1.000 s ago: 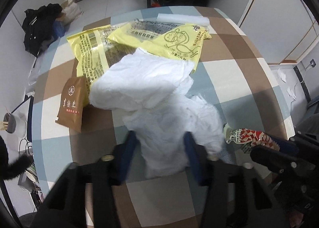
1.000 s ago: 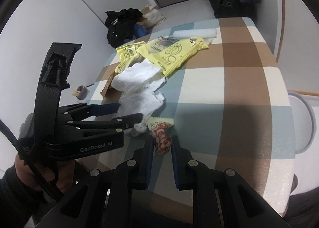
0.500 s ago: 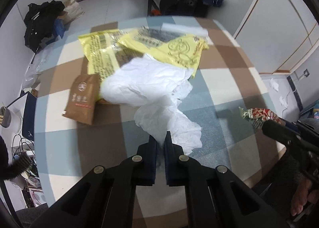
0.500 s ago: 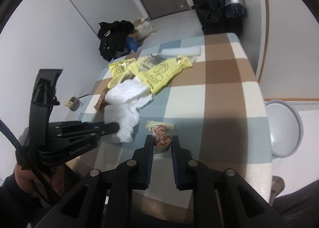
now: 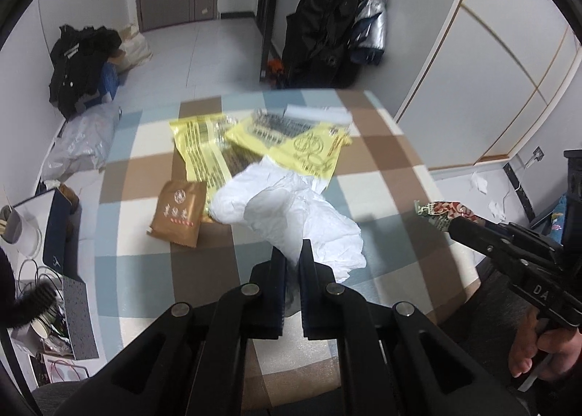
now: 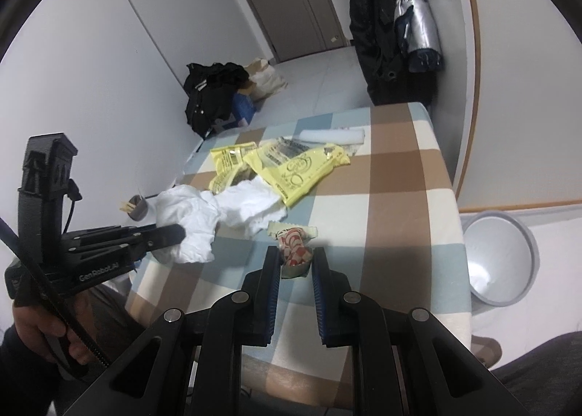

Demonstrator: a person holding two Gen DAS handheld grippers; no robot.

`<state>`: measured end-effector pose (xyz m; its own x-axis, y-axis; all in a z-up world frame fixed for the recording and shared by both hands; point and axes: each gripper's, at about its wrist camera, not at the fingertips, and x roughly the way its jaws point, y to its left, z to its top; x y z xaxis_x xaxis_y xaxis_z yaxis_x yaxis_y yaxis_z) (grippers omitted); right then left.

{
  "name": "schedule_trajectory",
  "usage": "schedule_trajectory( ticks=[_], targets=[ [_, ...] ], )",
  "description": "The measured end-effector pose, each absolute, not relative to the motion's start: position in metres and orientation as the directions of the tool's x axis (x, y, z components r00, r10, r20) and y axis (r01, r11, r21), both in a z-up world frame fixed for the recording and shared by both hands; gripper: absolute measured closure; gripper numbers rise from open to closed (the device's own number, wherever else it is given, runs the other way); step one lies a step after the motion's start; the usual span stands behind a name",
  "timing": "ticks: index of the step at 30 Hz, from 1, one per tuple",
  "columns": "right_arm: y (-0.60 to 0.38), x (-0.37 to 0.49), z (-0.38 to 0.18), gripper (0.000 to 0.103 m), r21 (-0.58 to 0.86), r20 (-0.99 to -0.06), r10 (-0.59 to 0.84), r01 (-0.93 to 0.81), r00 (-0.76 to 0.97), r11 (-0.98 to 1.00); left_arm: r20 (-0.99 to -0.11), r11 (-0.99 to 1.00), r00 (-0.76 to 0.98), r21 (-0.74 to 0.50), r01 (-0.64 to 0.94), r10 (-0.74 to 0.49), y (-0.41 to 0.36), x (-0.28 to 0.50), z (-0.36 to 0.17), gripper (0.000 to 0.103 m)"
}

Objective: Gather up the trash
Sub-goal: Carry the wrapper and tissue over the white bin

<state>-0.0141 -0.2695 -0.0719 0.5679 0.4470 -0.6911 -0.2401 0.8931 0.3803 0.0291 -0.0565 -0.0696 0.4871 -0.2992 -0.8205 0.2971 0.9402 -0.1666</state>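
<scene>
Step in hand, as I read it: both pieces grabbed, now the carry to the bin.

L gripper [image 5: 292, 263]: jaws clenched on the near end of the crumpled white tissue [image 5: 291, 208]. Most of the tissue trails fwd and looks lifted off the checked bench [image 5: 382, 157], far end near the yellow wrappers [image 5: 305, 146]; can't tell if that end touches them. The right-wrist view shows the tissue [image 6: 203, 219] hanging from the L gripper [image 6: 180, 232] over the bench's left side.

R gripper [image 6: 296, 265]: jaws grasping the red-and-white patterned wrapper [image 6: 295, 252] by its lower end, serrated top poking fwd. The left-wrist view shows that wrapper [image 5: 442, 214] held clear past the bench edge, not resting on anything.

Still on the bench: yellow wrappers, brown sachet [image 5: 178, 212], white roll-like pack [image 6: 333, 135] at the far end.

Grey bin [image 6: 498, 263] stands on the floor just beside the bench's right side, mouth open.

Next, prob: swing R over the bin, release; then bring L across w/ the tissue. Tissue is soft and long, so the trailing end could drag the yellow wrappers or snag. Lift high enough before crossing. Then back for the rest.
</scene>
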Motion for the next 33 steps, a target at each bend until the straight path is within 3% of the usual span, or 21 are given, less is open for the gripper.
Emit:
schedule_trajectory(
  ticks=[11,21,33],
  targets=[
    [-0.298,-0.021,-0.027,0.087,0.389,-0.597,0.45,-0.251,0.664,0.886,-0.745,0.913,0.553,-0.186,0.364,-0.372,-0.08,0.026,-0.023,0.1],
    [-0.364,-0.027,0.022,0.087,0.333,-0.518,0.365,-0.211,0.774,0.919,-0.702,0.852,0.532,-0.21,0.48,-0.473,-0.142,0.045,0.01,0.1],
    [-0.482,-0.026,0.015,0.087,0.333,-0.54,0.2,-0.01,0.818,0.943,-0.722,0.74,0.389,-0.249,0.625,-0.572,-0.256,0.069,0.005,0.1]
  ],
)
